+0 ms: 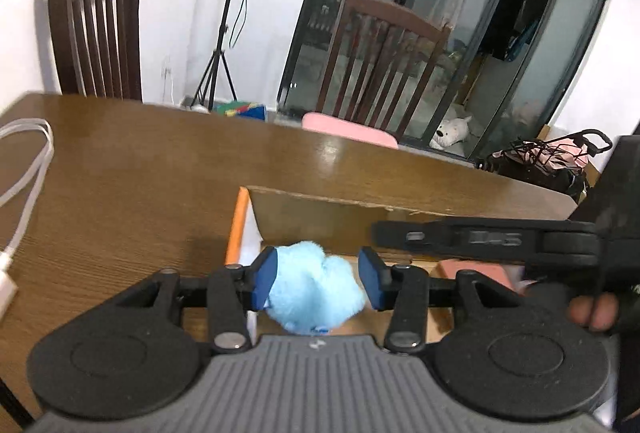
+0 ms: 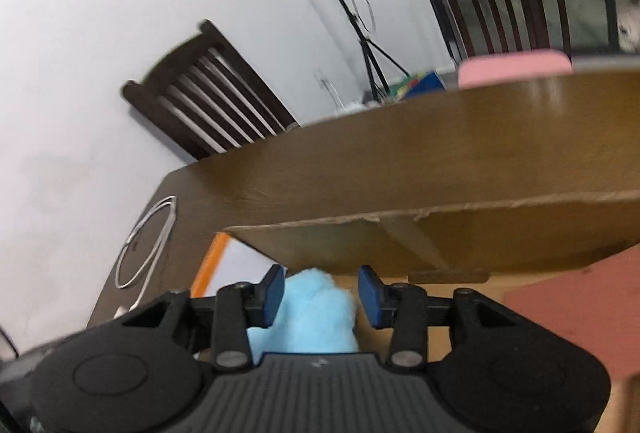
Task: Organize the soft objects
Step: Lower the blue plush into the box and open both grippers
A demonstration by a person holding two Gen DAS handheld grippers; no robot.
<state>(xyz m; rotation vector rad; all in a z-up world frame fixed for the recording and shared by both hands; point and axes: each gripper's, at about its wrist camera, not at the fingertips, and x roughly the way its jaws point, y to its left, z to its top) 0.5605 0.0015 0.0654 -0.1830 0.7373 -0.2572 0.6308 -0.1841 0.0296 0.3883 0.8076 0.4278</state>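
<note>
Grippers both parked over the cardboard box [image 1: 320, 217] on the wooden table [image 1: 140, 169].
Left gripper [image 1: 316, 279] and right gripper [image 2: 320, 293] each spread wide, nothing clamped; fluffy light-blue plush toy [image 1: 312, 293] sits loose inside the box, between the blue pads [image 1: 264, 281], beside a pink pad [image 2: 572, 297].

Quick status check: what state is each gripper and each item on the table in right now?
left gripper: open, fingers either side of the plush
right gripper: open, also straddling the plush
blue plush: inside the box, between the pads; a grip cannot be confirmed
cardboard box: open on top, standing on the table
pink pad: lying flat in the box
white cable: looped on the table
</note>
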